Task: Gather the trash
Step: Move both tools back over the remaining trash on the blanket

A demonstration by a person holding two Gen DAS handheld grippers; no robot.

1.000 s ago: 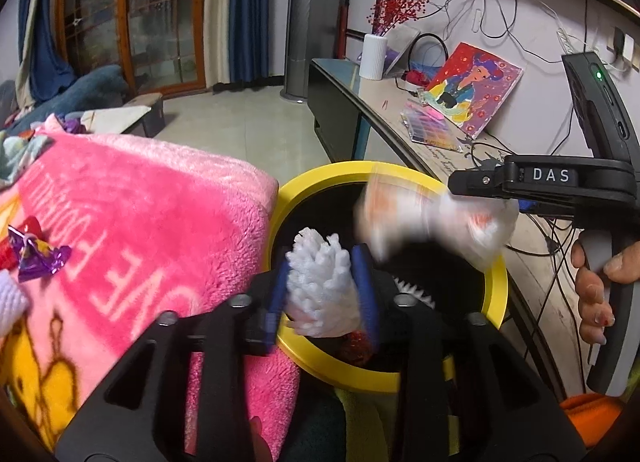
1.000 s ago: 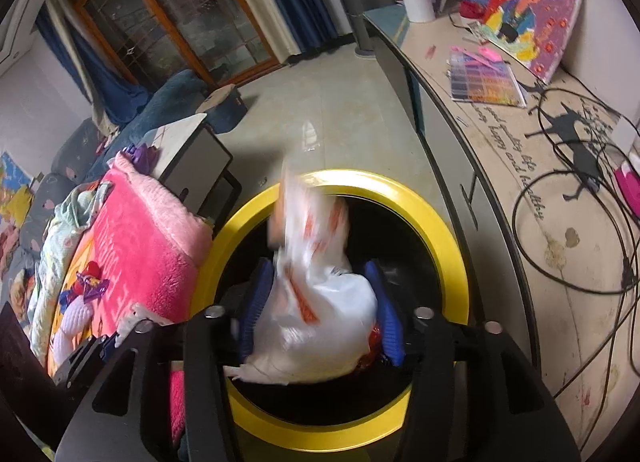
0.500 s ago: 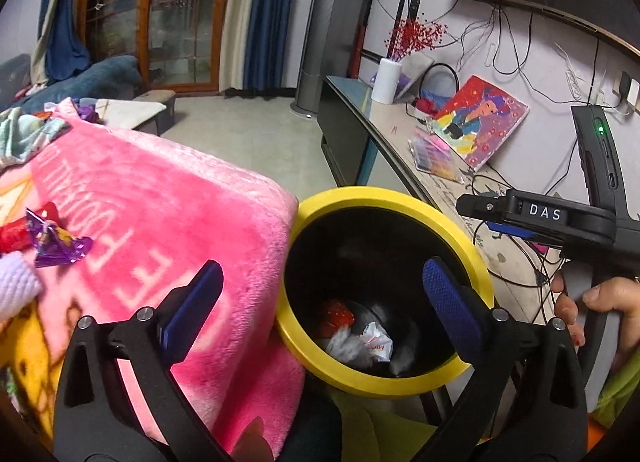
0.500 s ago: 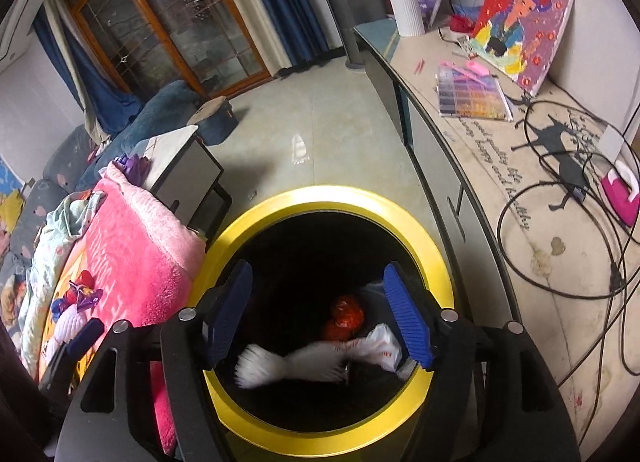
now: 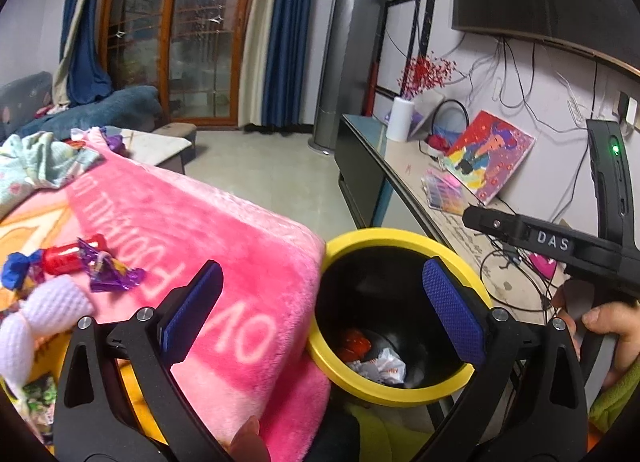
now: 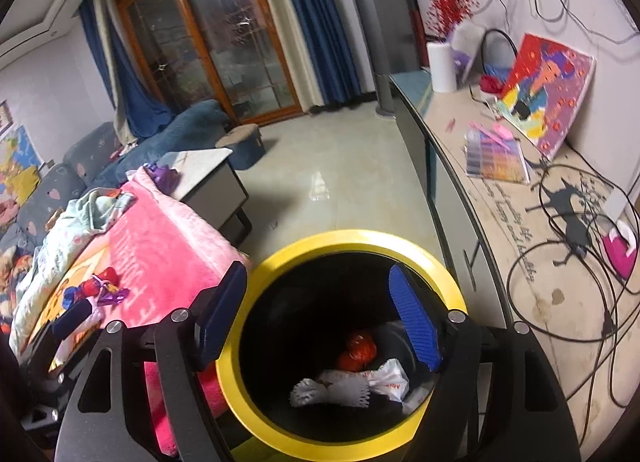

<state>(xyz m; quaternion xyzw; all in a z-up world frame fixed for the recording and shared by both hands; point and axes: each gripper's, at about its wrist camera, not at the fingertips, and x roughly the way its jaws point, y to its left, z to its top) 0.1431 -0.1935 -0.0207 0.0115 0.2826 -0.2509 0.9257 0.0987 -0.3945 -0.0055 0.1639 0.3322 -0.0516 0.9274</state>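
A black bin with a yellow rim (image 5: 374,390) (image 6: 352,238) stands beside the pink blanket (image 5: 224,229) (image 6: 160,238). White wrappers (image 6: 352,384) (image 5: 380,364) and a red one (image 6: 358,350) lie at its bottom. My left gripper (image 5: 320,310) is open and empty, straddling the blanket edge and the bin. My right gripper (image 6: 320,318) is open and empty above the bin mouth; its body shows in the left wrist view (image 5: 560,242). Red, blue and purple candy wrappers (image 5: 76,266) (image 6: 98,290) and a white knitted piece (image 5: 52,308) lie on the blanket.
A long sideboard (image 6: 520,221) at the right holds cables, a painting (image 6: 548,85), a colour box (image 6: 494,155) and a white roll (image 6: 442,61). A low table (image 6: 212,177) and a blue sofa (image 6: 180,121) stand beyond the blanket. A green wrapper (image 5: 40,390) lies at lower left.
Both grippers opened and dropped their white wrappers into the bin, where they now lie. Both grippers have since lifted and tilted up, and the left one shifted left over the blanket.
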